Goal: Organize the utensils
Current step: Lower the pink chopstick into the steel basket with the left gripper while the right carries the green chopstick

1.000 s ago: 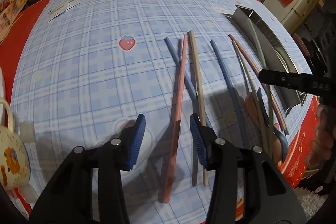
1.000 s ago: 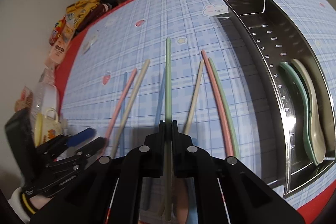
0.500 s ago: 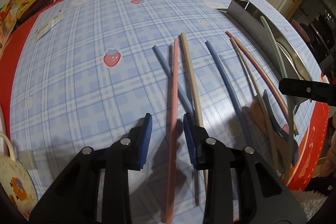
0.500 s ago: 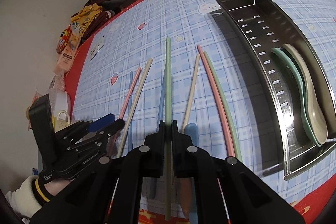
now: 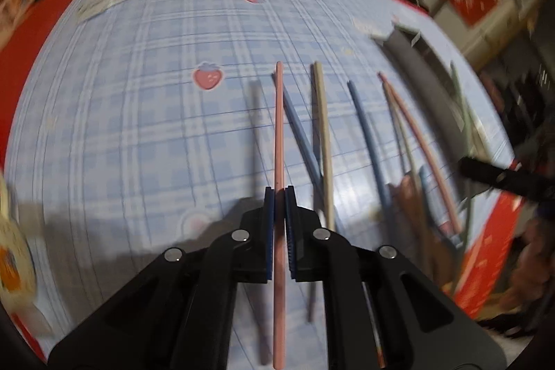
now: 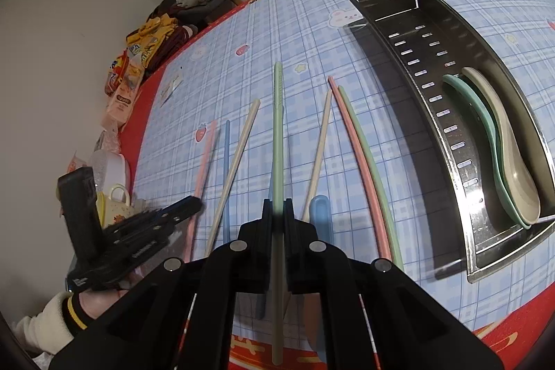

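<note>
Between the blue pads of the left gripper (image 5: pixel 279 193) runs a pink chopstick (image 5: pixel 279 127), pinched after the jaws have just been closing. Right gripper (image 6: pixel 277 207) clamps a green chopstick (image 6: pixel 277 134) above the checked tablecloth (image 6: pixel 312 33); metal tray (image 6: pixel 412 37) beside holds two spoons (image 6: pixel 499 144).

Tablecloth (image 6: pixel 347 33): smooth printed sheet, slight sheen, looks like plastic-coated cloth. Tray (image 6: pixel 430 23): polished metal, reflective, with slotted floor. Chopsticks, including the pink chopstick (image 5: pixel 278 127) and green chopstick (image 6: pixel 277 134): matt, smooth, plastic-like. Spoons (image 6: pixel 499 148) in the tray: satin, smooth (material cannot be confirmed). Gripper bodies: matt black plastic; left pads (image 5: pixel 270 214) ribbed blue.
</note>
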